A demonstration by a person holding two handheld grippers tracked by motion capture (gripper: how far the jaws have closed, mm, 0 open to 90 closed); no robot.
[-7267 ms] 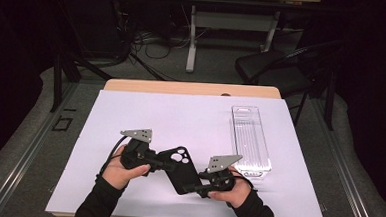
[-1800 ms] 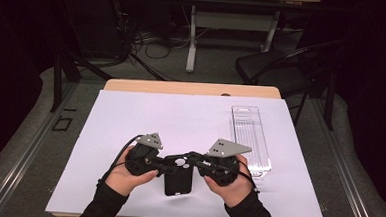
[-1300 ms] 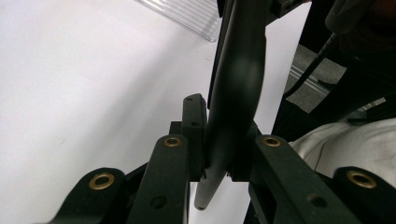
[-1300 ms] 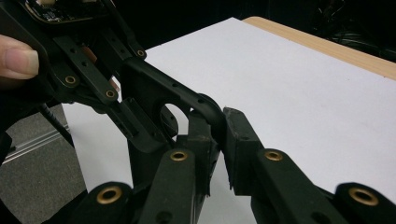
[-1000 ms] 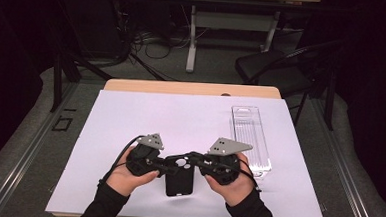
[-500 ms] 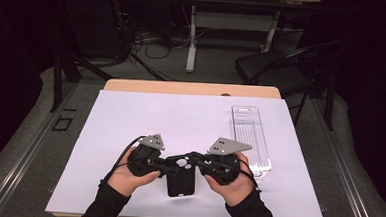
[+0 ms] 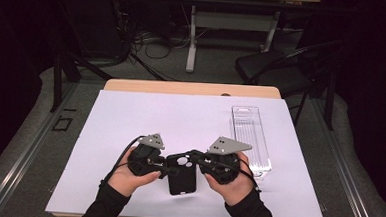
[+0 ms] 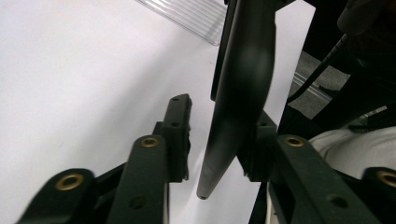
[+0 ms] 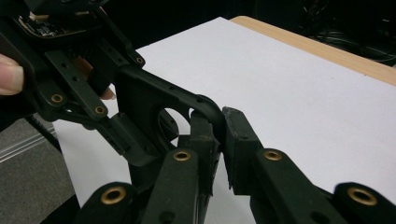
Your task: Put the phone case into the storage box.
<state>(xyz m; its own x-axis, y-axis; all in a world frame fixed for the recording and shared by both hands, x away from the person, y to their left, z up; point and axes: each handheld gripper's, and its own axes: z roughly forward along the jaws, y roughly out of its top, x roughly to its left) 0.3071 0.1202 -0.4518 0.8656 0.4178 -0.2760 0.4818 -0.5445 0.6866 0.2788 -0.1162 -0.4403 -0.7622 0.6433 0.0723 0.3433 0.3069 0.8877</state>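
While the right gripper point(image 7: 195, 161) clamps the black phone case point(image 7: 181, 175) near the clear tray point(image 7: 252, 141), the left gripper point(image 7: 167, 167), jaws just opening, lets go: regrasp next.

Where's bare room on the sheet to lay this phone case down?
The white sheet lies bare across its far and left parts, from the wooden table edge to the grippers. A strip runs free along the near right corner. It is crowded at near centre, where the left gripper and right gripper meet on the black phone case, and at the clear plastic tray.
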